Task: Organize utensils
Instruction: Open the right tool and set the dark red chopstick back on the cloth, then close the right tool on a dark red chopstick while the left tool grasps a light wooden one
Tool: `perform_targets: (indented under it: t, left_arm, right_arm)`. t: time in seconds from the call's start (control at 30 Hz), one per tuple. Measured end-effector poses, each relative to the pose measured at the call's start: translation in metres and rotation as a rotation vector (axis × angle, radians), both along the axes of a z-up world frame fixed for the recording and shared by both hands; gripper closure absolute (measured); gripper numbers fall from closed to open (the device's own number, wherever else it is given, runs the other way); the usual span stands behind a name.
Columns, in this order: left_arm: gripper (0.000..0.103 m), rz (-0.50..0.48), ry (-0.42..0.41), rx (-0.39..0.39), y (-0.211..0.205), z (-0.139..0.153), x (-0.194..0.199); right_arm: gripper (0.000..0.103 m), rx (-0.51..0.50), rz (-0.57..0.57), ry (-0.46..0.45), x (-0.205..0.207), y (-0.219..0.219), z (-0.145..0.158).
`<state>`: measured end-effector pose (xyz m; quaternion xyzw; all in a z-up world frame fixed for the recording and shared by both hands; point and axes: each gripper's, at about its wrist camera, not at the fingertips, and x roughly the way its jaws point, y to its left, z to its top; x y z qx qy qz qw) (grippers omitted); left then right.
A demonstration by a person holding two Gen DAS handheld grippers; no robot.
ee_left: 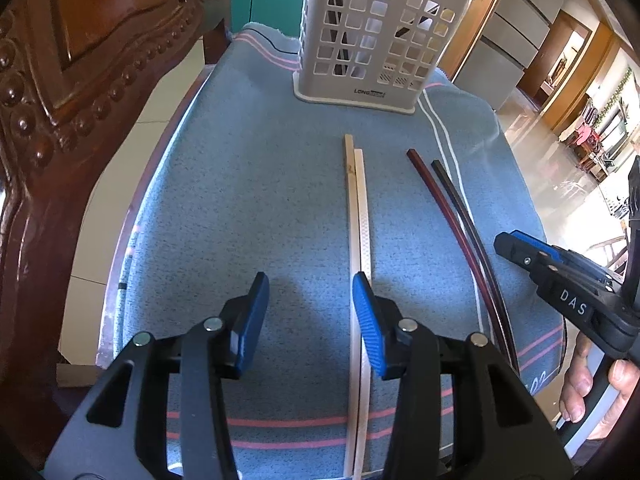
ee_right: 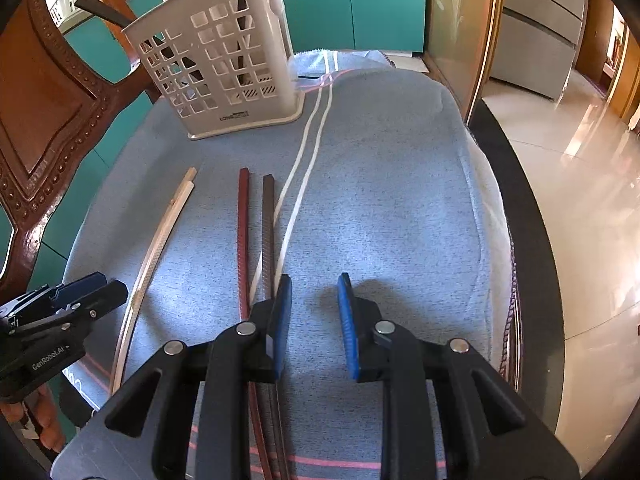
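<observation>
A pair of light wooden chopsticks (ee_left: 356, 208) lies lengthwise on the blue towel (ee_left: 260, 200). My left gripper (ee_left: 310, 284) hovers over their near half, open. The sticks run along the inner face of its right pad (ee_left: 366, 320), and the left pad stands well clear. A dark red and a dark brown chopstick (ee_right: 256, 232) lie side by side to the right. My right gripper (ee_right: 314, 282) is open with only towel in its gap, and the dark pair passes under its left finger (ee_right: 280, 320). The white slotted utensil holder (ee_left: 376, 40) stands at the towel's far end with dark utensils inside.
A carved wooden chair back (ee_left: 80, 80) rises close on the left. The towel-covered surface drops off to a glossy tiled floor (ee_right: 580, 200) on the right. A hand (ee_left: 580, 392) grips the right tool's handle. Teal cabinets (ee_right: 360, 0) stand behind.
</observation>
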<state>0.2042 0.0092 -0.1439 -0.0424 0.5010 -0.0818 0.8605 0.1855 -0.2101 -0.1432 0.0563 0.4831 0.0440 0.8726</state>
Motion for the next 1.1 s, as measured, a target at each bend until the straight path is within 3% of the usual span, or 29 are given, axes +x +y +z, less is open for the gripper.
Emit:
perform_targets:
  t: [0.4, 0.53, 0.77, 0.9, 1.1]
  left_arm:
    - [0.058, -0.024, -0.01, -0.012, -0.006, -0.003, 0.0]
    - [0.056, -0.03, -0.026, 0.051, -0.012, -0.005, 0.0]
    - [0.053, -0.027, -0.019, 0.071, -0.013, -0.006, 0.004]
    - [0.053, -0.049, -0.034, 0.146, -0.026, -0.007, 0.006]
    - [0.053, -0.034, -0.018, 0.144, -0.025, -0.006, 0.03]
  right_arm:
    - [0.078, -0.008, 0.058, 0.003, 0.002, 0.017, -0.004]
    - [0.076, -0.016, 0.064, 0.005, 0.002, 0.021, -0.006]
    - [0.074, -0.068, 0.075, -0.001, 0.003, 0.029, -0.008]
    - [0.074, -0.12, 0.084, -0.007, 0.006, 0.037, -0.009]
    - [0.074, -0.165, 0.101, -0.013, 0.023, 0.043, -0.011]
